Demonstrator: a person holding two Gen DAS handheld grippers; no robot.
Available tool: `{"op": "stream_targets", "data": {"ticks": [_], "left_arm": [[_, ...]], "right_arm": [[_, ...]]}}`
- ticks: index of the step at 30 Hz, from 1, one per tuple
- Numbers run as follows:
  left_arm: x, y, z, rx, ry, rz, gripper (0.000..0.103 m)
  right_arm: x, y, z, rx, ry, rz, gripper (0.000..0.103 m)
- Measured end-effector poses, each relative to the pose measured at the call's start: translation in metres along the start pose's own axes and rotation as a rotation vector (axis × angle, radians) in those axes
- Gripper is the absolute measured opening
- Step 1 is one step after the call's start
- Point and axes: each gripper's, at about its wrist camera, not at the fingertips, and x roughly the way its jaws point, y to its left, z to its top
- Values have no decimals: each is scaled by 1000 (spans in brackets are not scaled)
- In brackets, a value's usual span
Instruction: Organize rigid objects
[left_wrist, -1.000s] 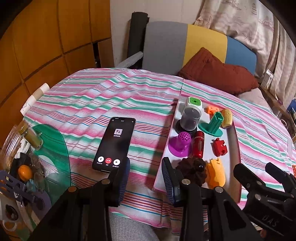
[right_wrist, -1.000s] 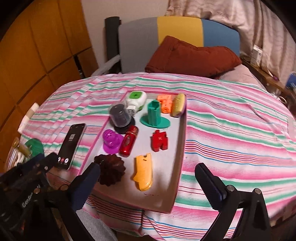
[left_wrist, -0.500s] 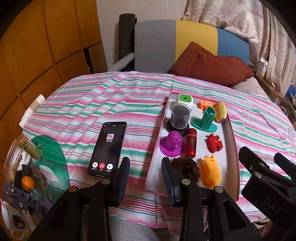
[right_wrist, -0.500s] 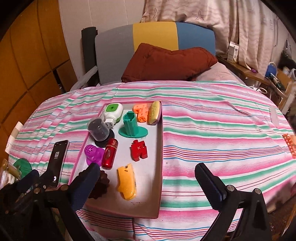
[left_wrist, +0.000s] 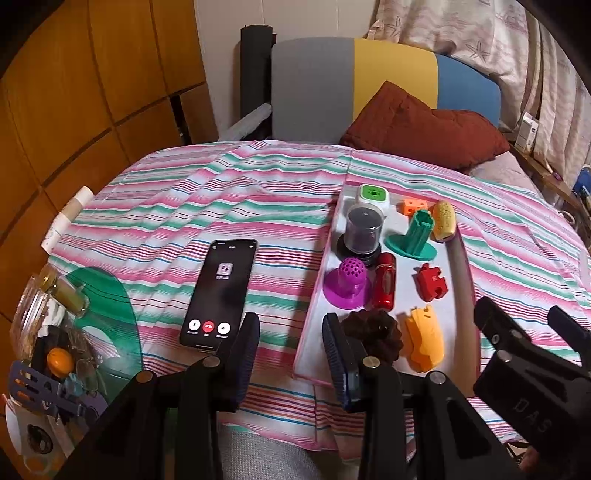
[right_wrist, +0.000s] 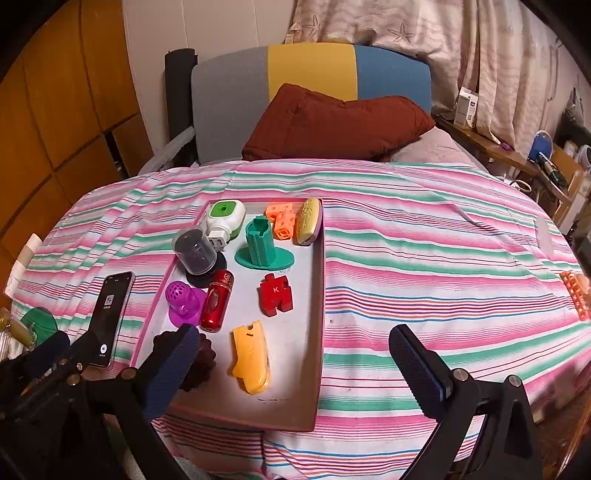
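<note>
Tray on the striped bed holds small stiff plastic pieces; they look light, so you could pinch the red puzzle piece across its flat faces. Left tool and right tool both gape, empty. Versus earlier, both views sit higher and further back.

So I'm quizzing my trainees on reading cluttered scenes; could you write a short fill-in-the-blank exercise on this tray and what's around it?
1. The letter on the red puzzle piece is ____.
2. The phone lies on the striped cloth, to the ____ of the tray in both views.
3. The plug-in device has a ____ top.
4. Between the fingers of the right gripper there is ____.

Missing words: K; left; green; nothing
</note>
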Motion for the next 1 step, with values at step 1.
{"op": "stream_targets", "data": {"ticks": [1], "left_arm": [[0, -1, 0, 2, -2, 5, 35]], "right_arm": [[0, 0, 0, 0, 0, -2, 103]]}}
